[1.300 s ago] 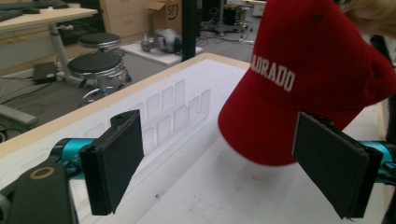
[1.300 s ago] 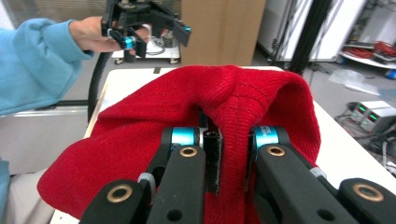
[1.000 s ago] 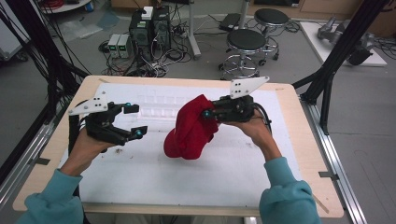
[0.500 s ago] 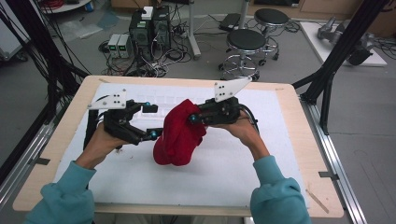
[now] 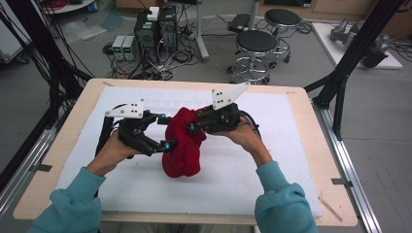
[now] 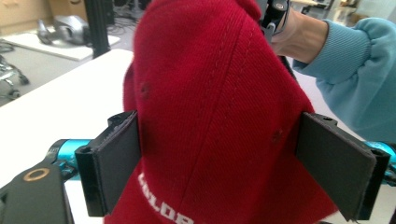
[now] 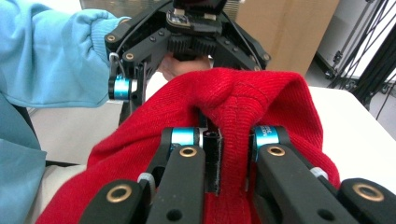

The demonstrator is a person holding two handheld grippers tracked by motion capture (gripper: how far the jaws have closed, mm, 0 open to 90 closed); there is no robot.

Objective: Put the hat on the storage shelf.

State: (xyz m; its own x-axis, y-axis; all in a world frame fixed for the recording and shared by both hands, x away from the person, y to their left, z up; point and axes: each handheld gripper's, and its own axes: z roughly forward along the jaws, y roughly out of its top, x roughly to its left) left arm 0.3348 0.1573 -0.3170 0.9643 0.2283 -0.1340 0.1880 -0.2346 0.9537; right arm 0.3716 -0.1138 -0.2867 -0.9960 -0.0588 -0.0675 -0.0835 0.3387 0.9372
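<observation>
Red cap [image 5: 182, 143] held up off white mat [image 5: 272, 165], near mat's middle. Right gripper [image 5: 193, 127] pinched closed on fold of cap fabric at top. Left gripper [image 5: 165, 131] spread wide, pads [image 6: 116, 163] either side of crown, not yet clamped. Risk: single pinch on loose knit, so cap could slip or swing when left gripper closes. White lettering on cap cut off; "OR" legible, remainder unclear.

The surface [image 5: 58, 160] is pale wood. A white sheet [image 5: 277, 160] covers most of it. A red cap [image 5: 182, 145] touches the sheet.
</observation>
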